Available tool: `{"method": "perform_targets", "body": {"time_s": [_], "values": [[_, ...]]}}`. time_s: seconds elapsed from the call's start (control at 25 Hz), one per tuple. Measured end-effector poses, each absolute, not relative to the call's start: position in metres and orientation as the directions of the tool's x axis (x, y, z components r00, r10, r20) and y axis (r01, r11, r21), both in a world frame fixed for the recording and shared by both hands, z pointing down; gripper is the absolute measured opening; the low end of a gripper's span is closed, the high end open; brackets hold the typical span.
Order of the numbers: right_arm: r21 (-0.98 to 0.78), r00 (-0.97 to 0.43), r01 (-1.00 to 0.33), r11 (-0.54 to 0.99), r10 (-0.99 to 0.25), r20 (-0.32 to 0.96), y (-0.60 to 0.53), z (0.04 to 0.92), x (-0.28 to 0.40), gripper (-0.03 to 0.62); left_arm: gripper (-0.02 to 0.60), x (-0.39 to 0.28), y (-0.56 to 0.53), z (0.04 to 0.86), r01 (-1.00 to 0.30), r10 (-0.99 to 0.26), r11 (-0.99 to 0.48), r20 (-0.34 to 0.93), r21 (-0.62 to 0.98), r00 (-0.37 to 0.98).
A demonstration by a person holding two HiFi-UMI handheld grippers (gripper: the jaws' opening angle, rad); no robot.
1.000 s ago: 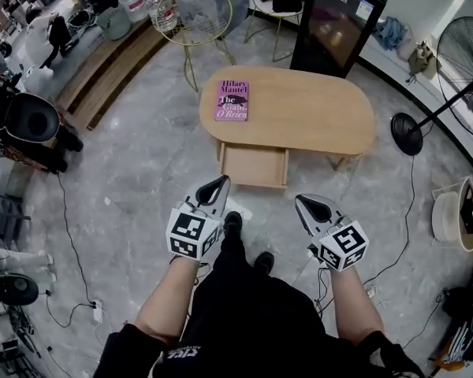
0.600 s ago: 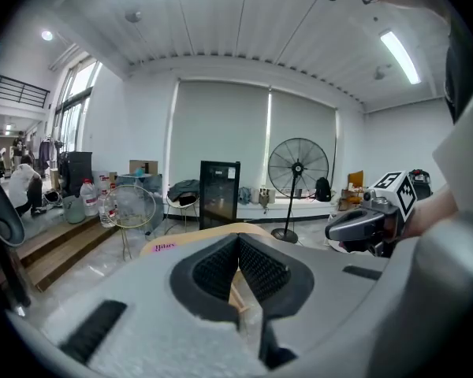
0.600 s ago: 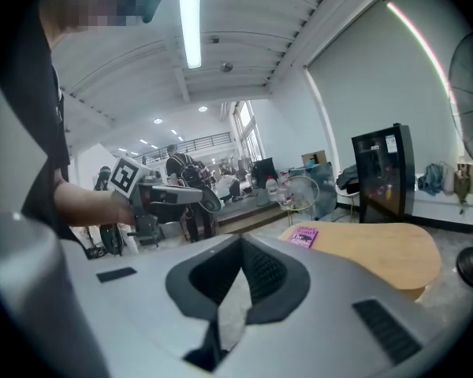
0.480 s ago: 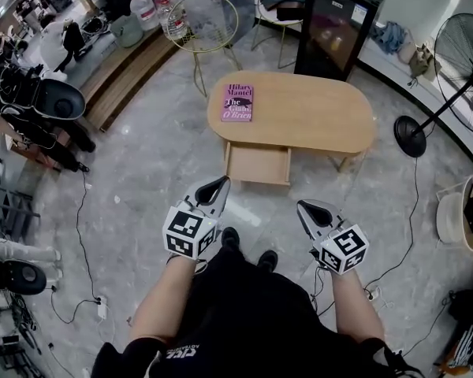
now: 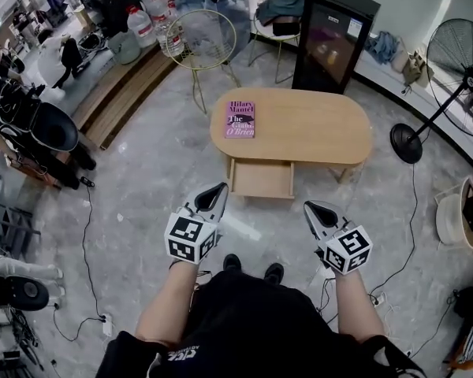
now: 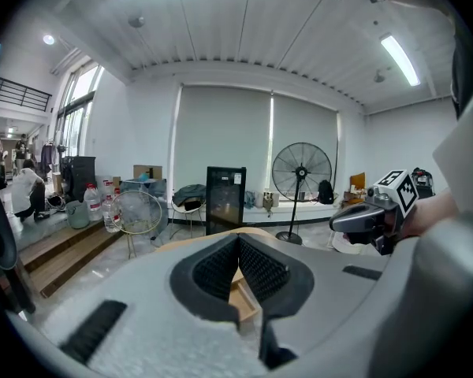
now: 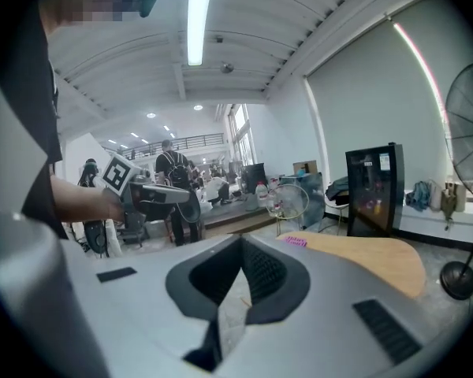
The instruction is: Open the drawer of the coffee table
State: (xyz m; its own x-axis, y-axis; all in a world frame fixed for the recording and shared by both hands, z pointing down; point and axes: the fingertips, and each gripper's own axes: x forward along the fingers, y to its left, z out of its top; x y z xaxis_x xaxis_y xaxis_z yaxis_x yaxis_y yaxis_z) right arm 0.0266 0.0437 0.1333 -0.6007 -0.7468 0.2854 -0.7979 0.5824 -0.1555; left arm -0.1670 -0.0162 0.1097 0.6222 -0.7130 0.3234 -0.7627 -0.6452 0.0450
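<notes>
1. Head view: the drawer (image 5: pixel 262 179) stands pulled out from the near side of the oval wooden desk (image 5: pixel 315 124), its open tray facing the person. A pink book (image 5: pixel 240 120) lies on the left end of the desktop. The left claw (image 5: pixel 219 187) and right claw (image 5: pixel 309 208) are held side by side above the floor, well apart from the drawer, both pointing toward it. A black cabinet (image 5: pixel 331 38) stands behind the desk and a pedestal fan (image 5: pixel 457 53) stands to the right.
2. Left gripper view: the left claw's jaws are together, tips meeting, with nothing gripped. A strip of the drawer's pale wood shows through the gap below them. The right claw appears at the right edge.
3. Right gripper view: the right claw's jaws are likewise pressed together on nothing. The desk and book lie beyond, to the right, and the left claw shows at the left.
</notes>
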Motion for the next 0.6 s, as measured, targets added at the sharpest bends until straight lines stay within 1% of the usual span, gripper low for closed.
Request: {"method": "perform_targets", "body": {"time_s": [0.28,0.52,0.6], "values": [[-0.11,-0.584,-0.809,0.578,-0.768,0.262,0.02,0.109,-0.015,0.005,0.009,-0.223,-0.029,0.116,-0.766,-0.717,-0.641,0.316,0.048,0.621],[-0.029,-0.514,-0.849,0.527,-0.813,0.272,0.007,0.088,-0.021,0.005,0.009,-0.275,-0.042,0.115,-0.779,-0.739,-0.627,0.305,0.014,0.6],[-0.005,-0.481,-0.868,0.496,-0.841,0.248,0.004,0.073,-0.023,0.005,0.009,-0.284,-0.045,0.111,-0.776,-0.74,-0.631,0.302,-0.002,0.601]]}}
